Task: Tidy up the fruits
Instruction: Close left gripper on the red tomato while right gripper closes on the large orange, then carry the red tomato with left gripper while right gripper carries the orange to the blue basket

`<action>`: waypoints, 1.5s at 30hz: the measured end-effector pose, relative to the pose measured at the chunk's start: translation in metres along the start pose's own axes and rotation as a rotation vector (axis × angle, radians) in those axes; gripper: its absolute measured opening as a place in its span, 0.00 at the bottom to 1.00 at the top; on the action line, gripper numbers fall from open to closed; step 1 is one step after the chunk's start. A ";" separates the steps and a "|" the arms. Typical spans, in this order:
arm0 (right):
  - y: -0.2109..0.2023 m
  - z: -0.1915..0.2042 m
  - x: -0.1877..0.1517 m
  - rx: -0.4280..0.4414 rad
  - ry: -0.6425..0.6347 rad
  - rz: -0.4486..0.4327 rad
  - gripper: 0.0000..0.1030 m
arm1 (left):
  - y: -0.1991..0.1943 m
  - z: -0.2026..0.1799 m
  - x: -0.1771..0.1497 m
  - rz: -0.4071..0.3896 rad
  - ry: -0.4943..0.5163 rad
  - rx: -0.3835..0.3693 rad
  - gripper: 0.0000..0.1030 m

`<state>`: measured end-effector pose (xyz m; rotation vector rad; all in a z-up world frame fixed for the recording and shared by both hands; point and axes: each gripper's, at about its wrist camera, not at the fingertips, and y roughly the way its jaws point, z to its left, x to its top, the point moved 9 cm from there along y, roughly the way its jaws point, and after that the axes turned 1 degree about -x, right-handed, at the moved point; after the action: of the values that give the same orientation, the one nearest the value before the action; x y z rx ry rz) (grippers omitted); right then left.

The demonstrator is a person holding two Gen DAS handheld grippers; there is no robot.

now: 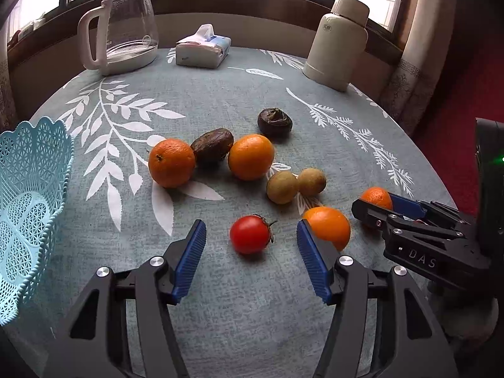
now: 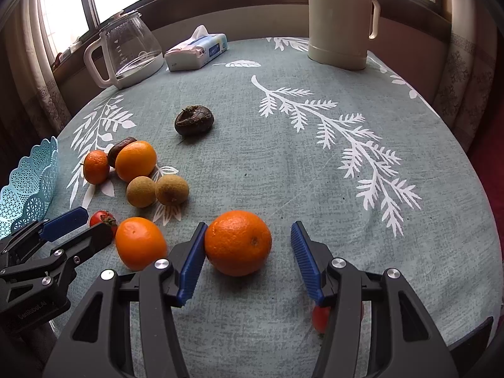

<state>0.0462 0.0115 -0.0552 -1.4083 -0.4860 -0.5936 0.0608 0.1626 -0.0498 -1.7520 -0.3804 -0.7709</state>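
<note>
While both grippers stand wide with nothing held, the step in hand is judged to be the approach to a first pick. The left gripper (image 1: pixel 251 260) hovers low over the table (image 1: pixel 220 315), its fingers (image 1: pixel 192 252) set to either side of the tomato (image 1: pixel 250 234), which lies just ahead of the tips and is not yet touched. The right gripper (image 2: pixel 249 263) brackets an orange (image 2: pixel 237 242); its left finger appears to touch the fruit, the right finger stands apart from it.

The basket (image 1: pixel 28 195) sits at the table's left edge, and no fruit shows in the part in view. The other fruits lie loose mid-table: more oranges, two brown round fruits (image 1: pixel 282 187) touching each other, and two dark fruits (image 1: pixel 274 122) farther back. A second small red fruit (image 2: pixel 319 318) lies partly hidden under the right gripper.

Next move, as judged: advance the left gripper until the tomato sits between the pads, close gently, since the tomato may roll or bruise, then lift and carry left to the basket.
</note>
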 end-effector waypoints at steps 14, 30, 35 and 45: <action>0.000 -0.002 0.001 0.004 0.006 -0.004 0.53 | 0.014 -0.001 -0.001 0.044 -0.035 -0.038 0.39; -0.001 0.006 0.000 0.015 -0.026 -0.007 0.39 | 0.006 0.004 -0.001 0.007 -0.054 -0.028 0.31; -0.003 0.004 -0.001 0.015 -0.015 -0.015 0.38 | -0.001 0.004 0.001 -0.015 -0.050 -0.025 0.31; -0.036 -0.002 0.010 0.031 0.047 -0.104 0.38 | -0.046 0.011 0.020 -0.100 -0.065 -0.017 0.31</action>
<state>0.0305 0.0062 -0.0212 -1.3427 -0.5312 -0.6980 0.0509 0.1854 -0.0043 -1.7874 -0.5097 -0.7918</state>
